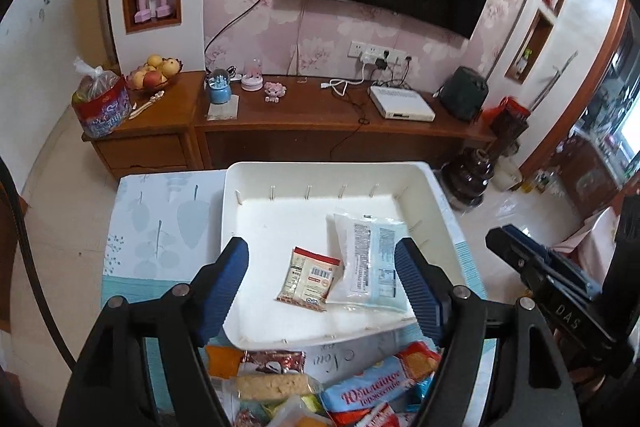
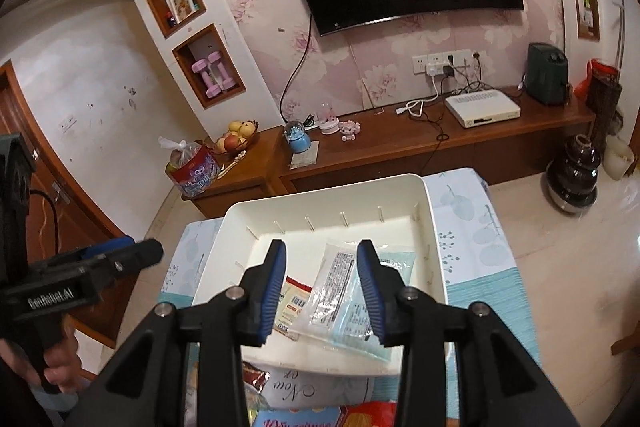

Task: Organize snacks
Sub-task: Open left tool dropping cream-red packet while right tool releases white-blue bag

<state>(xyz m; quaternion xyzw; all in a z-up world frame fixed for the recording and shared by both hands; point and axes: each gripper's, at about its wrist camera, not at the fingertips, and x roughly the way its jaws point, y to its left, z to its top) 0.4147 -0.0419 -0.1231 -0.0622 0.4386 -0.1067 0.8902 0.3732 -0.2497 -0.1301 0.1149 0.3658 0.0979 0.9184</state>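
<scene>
White plastic tray [image 1: 432,183] sits on my worktop [image 1: 160,227] and holds 2 snacks: a small red-and-cream packet [image 1: 308,279] with a larger pale blue packet [image 1: 368,263] just beside it, edges overlapping. My left hand-held gripper [image 1: 324,291] tilts down over the tray's near rim, jaws wide apart, gripping nothing. My right hand-held gripper [image 2: 322,291] tilts down too, jaws partly apart around the blue packet, pads clear of it. Most of the tray floor is bare. A loose pile of snacks [image 1: 328,387] lies on the worktop near the tray's near edge.
</scene>
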